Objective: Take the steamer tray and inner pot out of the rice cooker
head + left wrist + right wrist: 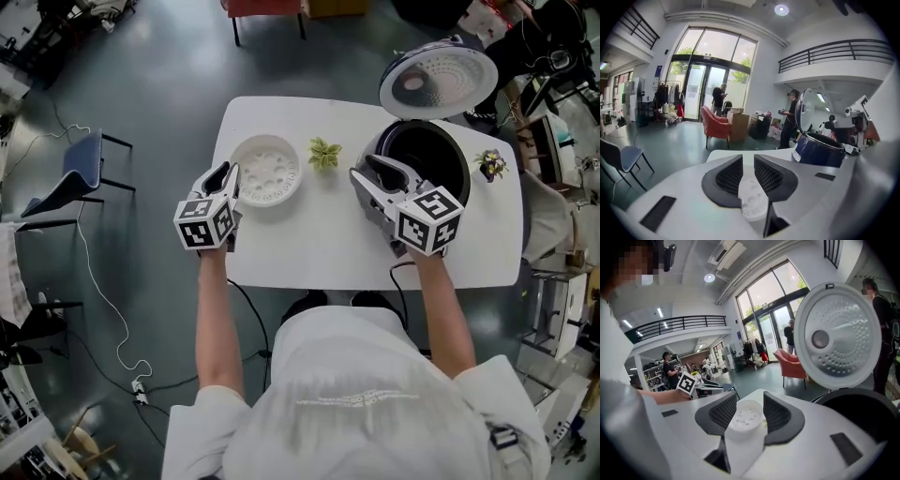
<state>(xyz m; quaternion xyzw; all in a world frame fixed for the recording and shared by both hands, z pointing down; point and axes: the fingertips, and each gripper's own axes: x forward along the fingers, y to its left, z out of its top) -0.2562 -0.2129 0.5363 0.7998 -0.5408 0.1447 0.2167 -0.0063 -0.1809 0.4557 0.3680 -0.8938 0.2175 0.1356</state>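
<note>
The white perforated steamer tray point(265, 169) lies on the white table point(319, 246), left of the rice cooker point(459, 192). The cooker's lid point(439, 80) stands open, and the dark inner pot point(427, 148) sits inside the cooker. My left gripper point(228, 174) hovers above the table at the tray's left edge, jaws a narrow gap apart and holding nothing; in the left gripper view point(747, 161) the tray point(752, 201) shows below the gap. My right gripper point(367, 169) is open and empty at the cooker's near left rim. In the right gripper view point(750, 401) the tray point(743, 417) lies beyond the jaws.
A small green plant point(324, 153) sits between tray and cooker, and a second small plant point(490, 165) stands at the table's right end. A blue chair point(80, 169) stands to the left on the floor, with a white cable point(103, 300) trailing near it.
</note>
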